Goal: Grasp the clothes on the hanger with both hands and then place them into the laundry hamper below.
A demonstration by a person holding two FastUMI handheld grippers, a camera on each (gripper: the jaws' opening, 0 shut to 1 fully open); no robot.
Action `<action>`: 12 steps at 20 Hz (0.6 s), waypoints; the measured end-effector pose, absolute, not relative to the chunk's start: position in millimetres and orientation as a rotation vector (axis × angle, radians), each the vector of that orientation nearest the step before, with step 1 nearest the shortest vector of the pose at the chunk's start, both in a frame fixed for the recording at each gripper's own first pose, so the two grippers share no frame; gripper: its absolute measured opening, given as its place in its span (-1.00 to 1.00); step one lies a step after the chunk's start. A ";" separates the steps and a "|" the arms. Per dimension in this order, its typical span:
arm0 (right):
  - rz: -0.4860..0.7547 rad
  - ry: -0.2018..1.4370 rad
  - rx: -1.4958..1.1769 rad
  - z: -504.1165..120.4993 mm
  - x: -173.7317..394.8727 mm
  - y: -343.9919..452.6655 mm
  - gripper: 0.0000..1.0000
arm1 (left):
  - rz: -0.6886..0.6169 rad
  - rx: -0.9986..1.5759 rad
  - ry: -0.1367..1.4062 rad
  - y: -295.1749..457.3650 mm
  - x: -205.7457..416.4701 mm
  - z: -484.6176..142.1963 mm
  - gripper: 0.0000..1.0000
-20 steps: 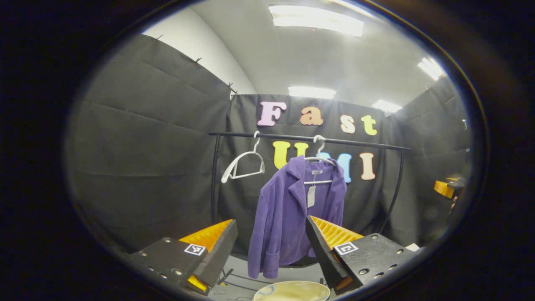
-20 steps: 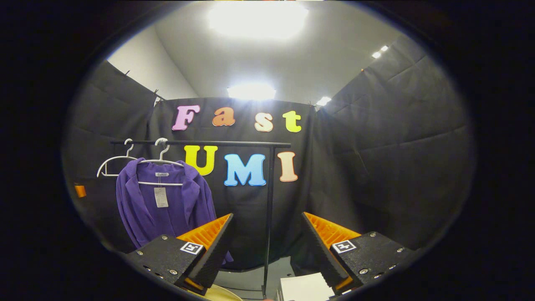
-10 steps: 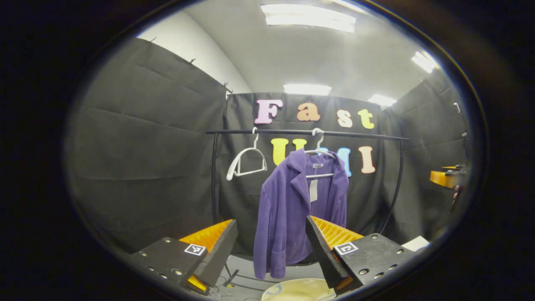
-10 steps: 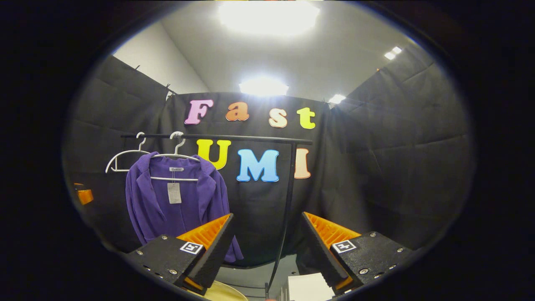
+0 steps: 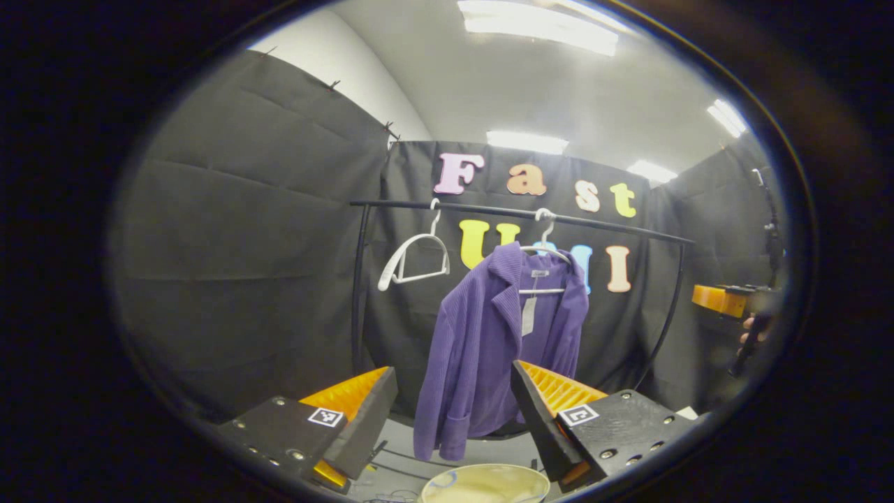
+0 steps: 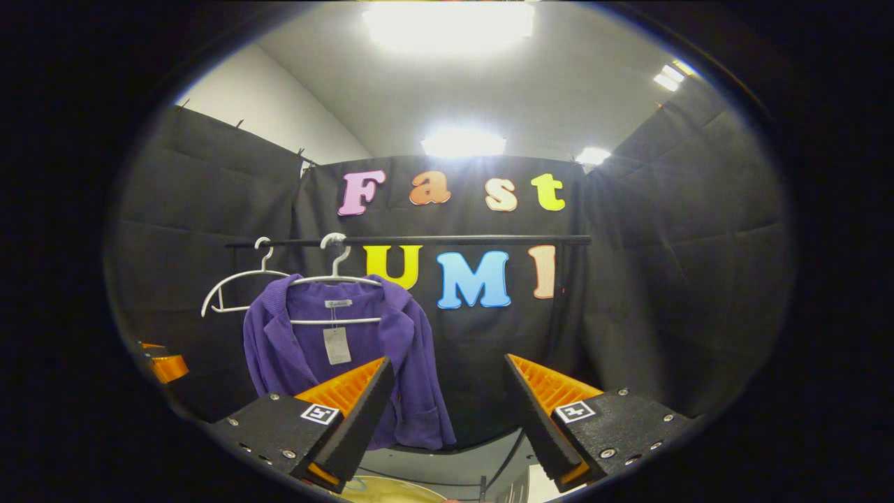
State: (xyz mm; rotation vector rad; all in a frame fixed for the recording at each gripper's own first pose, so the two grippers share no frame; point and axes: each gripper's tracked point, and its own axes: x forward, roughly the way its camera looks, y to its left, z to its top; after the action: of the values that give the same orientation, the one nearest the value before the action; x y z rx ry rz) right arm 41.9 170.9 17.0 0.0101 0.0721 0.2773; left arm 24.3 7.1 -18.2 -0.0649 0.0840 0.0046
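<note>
Purple jacket (image 5: pixel 496 349) hanging on white hanger (image 5: pixel 543 244) off black rail (image 5: pixel 517 211), well apart from my claws. Hamper rim (image 5: pixel 485 482) showing just below it, ready for drop. Am holding left gripper (image 5: pixel 454 412) wide open, gripping nothing; right gripper (image 6: pixel 447 405) likewise spread, empty, aiming right of jacket. Spare hanger (image 5: pixel 412 260) dangling beside.

Purple jacket (image 5: pixel 489 349) on hanger (image 5: pixel 545 255), beyond wide-apart left hand-held gripper (image 5: pixel 452 412)

A purple ribbed jacket (image 5: pixel 489 349) is hung open on a white hanger (image 5: pixel 545 251), a tag dangling at its collar. A cream hamper rim (image 5: pixel 485 483) is seen at six o'clock below it.
</note>
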 end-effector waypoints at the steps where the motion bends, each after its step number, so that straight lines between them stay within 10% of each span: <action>1: 0.295 0.066 0.005 21.3 47.6 180.9 0.92 | -0.008 -0.084 0.077 -0.2 27.0 -13.1 0.99; 12: 0.504 0.087 0.030 22.8 146.5 275.5 0.92 | 0.017 -0.226 0.040 -66.5 132.4 21.2 0.99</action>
State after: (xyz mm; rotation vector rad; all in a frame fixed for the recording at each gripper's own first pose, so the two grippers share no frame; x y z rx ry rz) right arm 146.5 275.5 22.8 0.0302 0.0873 0.5044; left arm 132.4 -66.5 21.2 -0.2255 0.0397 0.0170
